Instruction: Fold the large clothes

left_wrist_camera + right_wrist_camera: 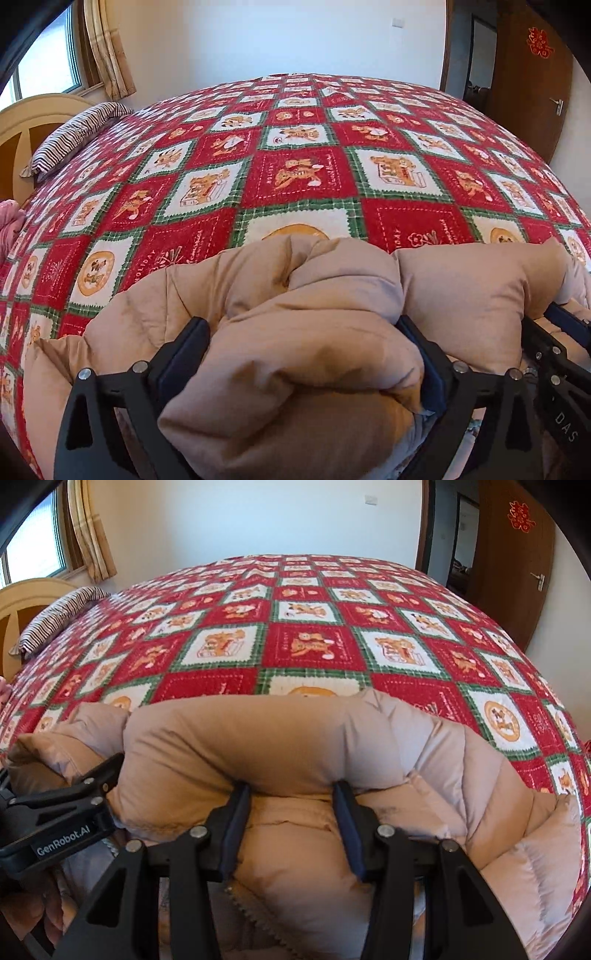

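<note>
Left claw (304, 354) standing wide, fat roll of coat (303, 332) bulging between pads, grip looking loose. Right claw (291, 812) sitting half apart astride coat (258, 753) fold; whether pads are pinching, cannot tell. Both claws working side by side. Coat lying bunched at near edge of bed (295, 166). Striped pillow (70, 140) lying far left.

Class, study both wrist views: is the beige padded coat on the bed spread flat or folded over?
Folded over. The padded coat lies in a thick doubled roll across its lower layer on the bedspread, not flat.
</note>
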A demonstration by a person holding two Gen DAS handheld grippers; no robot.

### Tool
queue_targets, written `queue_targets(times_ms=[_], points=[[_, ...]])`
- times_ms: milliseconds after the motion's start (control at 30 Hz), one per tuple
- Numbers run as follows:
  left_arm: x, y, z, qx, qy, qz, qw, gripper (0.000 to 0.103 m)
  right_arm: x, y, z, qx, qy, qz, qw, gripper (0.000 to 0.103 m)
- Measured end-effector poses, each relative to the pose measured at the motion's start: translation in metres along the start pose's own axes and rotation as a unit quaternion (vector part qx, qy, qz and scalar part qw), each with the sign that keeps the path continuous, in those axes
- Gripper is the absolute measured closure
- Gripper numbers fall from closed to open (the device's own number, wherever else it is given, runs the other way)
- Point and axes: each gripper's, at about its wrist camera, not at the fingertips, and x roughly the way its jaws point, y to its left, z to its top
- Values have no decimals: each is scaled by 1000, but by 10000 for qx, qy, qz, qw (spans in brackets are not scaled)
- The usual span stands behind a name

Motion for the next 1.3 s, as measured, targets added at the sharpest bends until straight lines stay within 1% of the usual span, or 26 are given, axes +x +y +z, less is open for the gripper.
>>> queue_targets(times_ms=[233, 500, 567, 600, 633, 667, 700, 733, 767, 800, 867, 900, 933, 1000, 1033, 1067, 1133, 1233, 1300], points=[[4, -2, 0, 20, 73, 97, 9999, 1, 3, 2, -1, -52, 55, -81, 9999, 53], [5, -2, 3, 8, 100, 105, 9999, 1, 5, 3, -1, -62, 76, -104, 9999, 53], [-2, 0, 7, -47, 129, 69, 9999, 1, 4, 3, 1, -97, 97, -109, 9998, 53], [-13, 2, 11, -103, 25, 63, 9999, 1, 1, 1, 3, -145, 119, -65, 9998, 53], [-29, 6, 15, -204, -208, -13, 9996, 1, -6, 0, 4, -132, 77, -32, 9999, 53], [-41, 9, 17, -297, -384, -133, 9987, 1, -16, -2, 5, -64, -72, -22, 10000, 53], [-52, 11, 21, -386, -561, -291, 9973, 1, -31, -5, 5, 22, -311, -9, 9995, 53], [-60, 8, 25, -429, -654, -424, 9960, 1, -41, -6, 6, 82, -513, 6, 9986, 53], [-62, 6, 28, -428, -650, -478, 9958, 1, -52, -8, 9, 156, -734, 10, 9972, 53], [-60, 0, 30, -386, -618, -528, 9959, 1, -58, -9, 13, 200, -848, 22, 9962, 53], [-47, -14, 29, -179, -534, -410, 9976, 1, -62, -11, 20, 320, -1004, -7, 9944, 53], [-35, -21, 26, -32, -420, -240, 9988, 1, -59, -10, 23, 318, -1019, -60, 9943, 53], [-23, -25, 23, 24, -274, -86, 9996, 1, -49, -8, 26, 226, -920, -104, 9954, 53], [-4, -23, 19, -42, 25, -157, 9999, 1, -23, -7, 26, 90, -490, -182, 9986, 53], [-1, -21, 17, -105, 46, -193, 9997, 1, -9, -11, 23, 152, -264, -107, 9995, 53], [2, -18, 16, -190, 57, -244, 9995, 1, -1, -16, 20, 237, -138, 3, 9996, 53], [6, -17, 13, -254, 95, -224, 9994, 1, 5, -23, 17, 396, -134, 142, 9990, 53], [6, -26, 11, -87, 93, 5, 9999, 1, 10, -19, 16, 299, -69, 44, 9995, 53], [8, -28, 10, -69, 116, 65, 9999, 1, 12, -16, 16, 252, -16, -14, 9997, 53]])
